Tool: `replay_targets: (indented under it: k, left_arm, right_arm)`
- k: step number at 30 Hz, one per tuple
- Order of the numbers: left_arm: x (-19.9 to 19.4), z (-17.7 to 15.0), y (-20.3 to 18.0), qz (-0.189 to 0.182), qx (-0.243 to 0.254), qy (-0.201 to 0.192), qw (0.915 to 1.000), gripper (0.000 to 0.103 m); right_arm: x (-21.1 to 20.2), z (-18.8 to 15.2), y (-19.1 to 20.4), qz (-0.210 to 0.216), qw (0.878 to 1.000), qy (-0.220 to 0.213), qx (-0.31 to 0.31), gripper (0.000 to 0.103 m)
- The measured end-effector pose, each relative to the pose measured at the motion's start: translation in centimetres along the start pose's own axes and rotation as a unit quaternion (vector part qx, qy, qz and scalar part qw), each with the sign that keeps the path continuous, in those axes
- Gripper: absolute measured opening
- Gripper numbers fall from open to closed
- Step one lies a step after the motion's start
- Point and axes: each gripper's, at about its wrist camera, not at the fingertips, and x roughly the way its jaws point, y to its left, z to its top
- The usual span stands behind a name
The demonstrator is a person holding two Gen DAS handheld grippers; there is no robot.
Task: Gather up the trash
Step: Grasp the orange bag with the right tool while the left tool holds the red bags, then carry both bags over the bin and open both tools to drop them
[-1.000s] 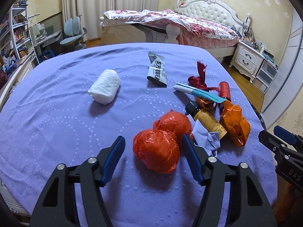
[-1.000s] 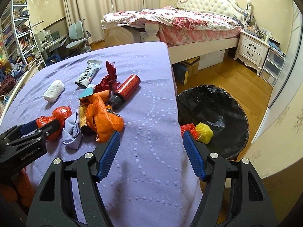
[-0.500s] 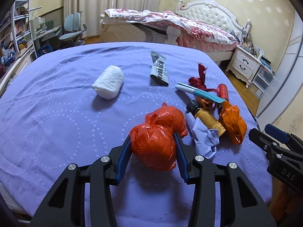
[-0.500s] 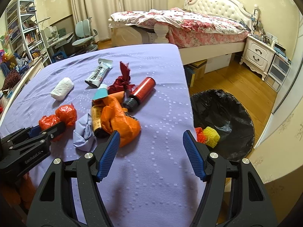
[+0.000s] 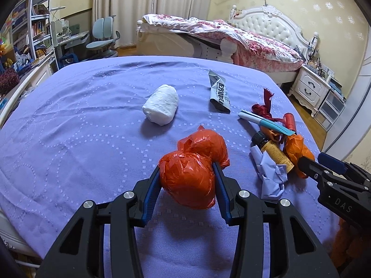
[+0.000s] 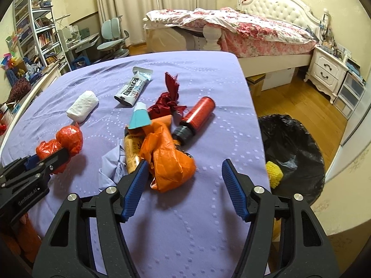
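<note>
My left gripper point(image 5: 186, 176) is shut on a crumpled red plastic bag point(image 5: 187, 180), which rests on the purple tablecloth point(image 5: 81, 139); it also shows in the right wrist view point(image 6: 60, 143). My right gripper point(image 6: 183, 173) is open and empty, just in front of an orange crumpled bag point(image 6: 169, 162). Beside that bag lie a brown bottle point(image 6: 132, 153), a lilac paper wad point(image 6: 111, 164), a red can point(image 6: 197, 118), a dark red ribbon point(image 6: 167, 102), a teal-tipped tube point(image 6: 139, 118), a printed wrapper point(image 6: 132, 90) and a white tissue wad point(image 6: 82, 106).
A black-lined trash bin point(image 6: 292, 148) stands on the wooden floor right of the table, holding a yellow foam net point(image 6: 273, 173). A bed point(image 6: 231, 27) and nightstand point(image 6: 327, 71) are behind; shelves point(image 6: 34, 32) and a desk chair point(image 6: 113, 37) at left.
My left gripper has closed on the red plastic bag, which it was only straddling a second ago. My right gripper has moved forward and left toward the orange bag, still open.
</note>
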Motion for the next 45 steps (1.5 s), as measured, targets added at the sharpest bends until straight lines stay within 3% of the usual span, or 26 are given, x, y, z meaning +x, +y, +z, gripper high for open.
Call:
replay_targets:
  k: [7,26,36,45]
  left_arm:
    - [0.5,-0.1,0.0,-0.002,-0.003,0.007,1.0,0.045]
    - [-2.0,0.2,-0.7,-0.013,-0.006,-0.024,0.9996,0.045]
    - [-3.7,1.7,-5.3,-0.055,0.026,-0.059,0.9964,0.045]
    - [-2.1,3.6,-12.0,-0.102,0.063,-0.063,0.9908,0.045]
  right_arm:
    - [0.6,0.2,0.8,0.031,0.999,0.013,-0.005,0.044]
    - [-2.7,-0.5,0.4,0.021,0.999,-0.025,-0.006,0.043]
    - [-6.0,0.0,-4.7,-0.022,0.997,-0.069,0.036,0.043]
    - [-6.8,0.5,-10.7,-0.067,0.991,-0.087,0.078,0.043]
